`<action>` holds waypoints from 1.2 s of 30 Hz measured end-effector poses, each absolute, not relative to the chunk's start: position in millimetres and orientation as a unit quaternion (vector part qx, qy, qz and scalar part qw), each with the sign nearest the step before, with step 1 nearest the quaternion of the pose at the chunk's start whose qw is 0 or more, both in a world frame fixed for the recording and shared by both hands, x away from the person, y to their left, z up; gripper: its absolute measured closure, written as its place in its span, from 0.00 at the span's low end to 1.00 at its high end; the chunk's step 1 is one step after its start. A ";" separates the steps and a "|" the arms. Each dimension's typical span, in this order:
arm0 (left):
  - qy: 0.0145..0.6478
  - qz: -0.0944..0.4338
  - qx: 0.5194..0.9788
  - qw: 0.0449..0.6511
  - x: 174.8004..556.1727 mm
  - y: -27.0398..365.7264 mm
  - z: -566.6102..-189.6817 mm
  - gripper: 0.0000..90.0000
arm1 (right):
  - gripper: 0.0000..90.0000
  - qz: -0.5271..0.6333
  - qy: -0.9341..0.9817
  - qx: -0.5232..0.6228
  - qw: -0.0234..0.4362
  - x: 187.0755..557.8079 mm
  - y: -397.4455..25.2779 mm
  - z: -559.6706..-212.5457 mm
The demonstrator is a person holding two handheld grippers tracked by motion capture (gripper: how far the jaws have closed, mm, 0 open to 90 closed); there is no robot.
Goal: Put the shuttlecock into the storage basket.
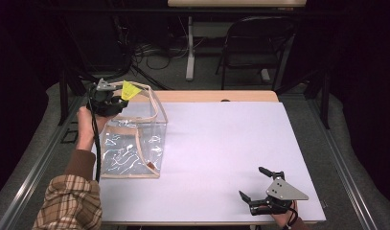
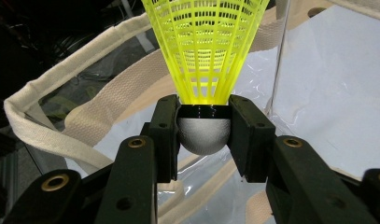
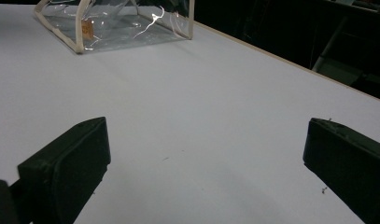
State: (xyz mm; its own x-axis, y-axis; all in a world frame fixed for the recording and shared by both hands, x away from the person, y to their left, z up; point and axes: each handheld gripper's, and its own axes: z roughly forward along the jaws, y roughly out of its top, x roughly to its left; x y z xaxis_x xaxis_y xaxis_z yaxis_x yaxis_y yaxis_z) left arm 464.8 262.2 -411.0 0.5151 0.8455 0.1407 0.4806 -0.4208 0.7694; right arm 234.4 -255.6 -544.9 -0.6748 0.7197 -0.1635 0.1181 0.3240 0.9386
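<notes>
My left gripper (image 2: 204,128) pinches the yellow shuttlecock (image 2: 205,56) by its grey cork, skirt pointing away over the clear bag (image 1: 132,143), while my right gripper (image 1: 255,184) rests wide open

shuttlecock (image 2: 206,56) skirt cut off at top edge, clear bag (image 3: 117,23) cropped

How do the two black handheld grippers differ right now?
The left gripper is shut on the grey rounded head of a yellow plastic shuttlecock; the right gripper is wide open and holds nothing. The left gripper is raised over the clear plastic bag with cream fabric trim; the right gripper sits low by the white table near its front edge. Both have two black jaws.
</notes>
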 end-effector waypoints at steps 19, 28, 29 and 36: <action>0.426 0.256 0.802 0.333 470.0 263.7 -423.2 0.72 | 0.00 0.512 0.759 0.276 0.294 234.3 -255.8 -544.9; 0.431 0.252 0.803 0.327 472.3 264.5 -428.6 0.72 | 0.00 0.511 0.759 0.276 0.294 234.4 -255.7 -544.9; 0.433 0.248 0.804 0.324 472.4 264.6 -428.6 0.72 | 0.00 0.511 0.759 0.277 0.294 234.3 -255.7 -544.9; 0.436 0.245 0.804 0.321 474.5 263.5 -432.0 0.72 | 0.00 0.511 0.759 0.276 0.294 234.2 -255.8 -544.9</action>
